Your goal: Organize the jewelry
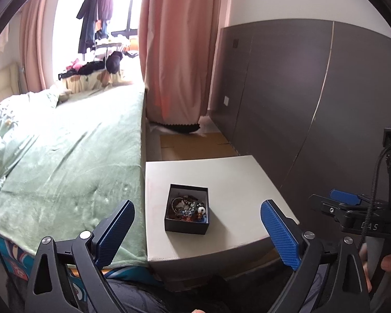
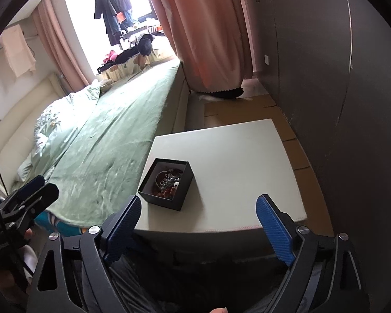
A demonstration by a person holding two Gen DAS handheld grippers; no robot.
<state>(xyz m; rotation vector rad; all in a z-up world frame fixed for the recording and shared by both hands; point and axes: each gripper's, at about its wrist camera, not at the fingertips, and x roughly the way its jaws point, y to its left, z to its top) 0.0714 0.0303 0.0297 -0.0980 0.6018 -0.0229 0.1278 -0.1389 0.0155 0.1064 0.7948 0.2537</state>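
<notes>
Black box [image 1: 187, 210] on the white stand [image 1: 237, 177] holds mixed jewelry [image 1: 189, 206].

The left tool [image 1: 196, 228] points forward and down, its blue-padded jaws spread wide and empty. The right tool [image 2: 198, 224] is angled down likewise (jaws just as wide), gripping nothing, level beside the left one.

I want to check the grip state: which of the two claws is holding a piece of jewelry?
Neither. The left claw and right claw are both open and empty; the jewelry lies in the black box.
</notes>
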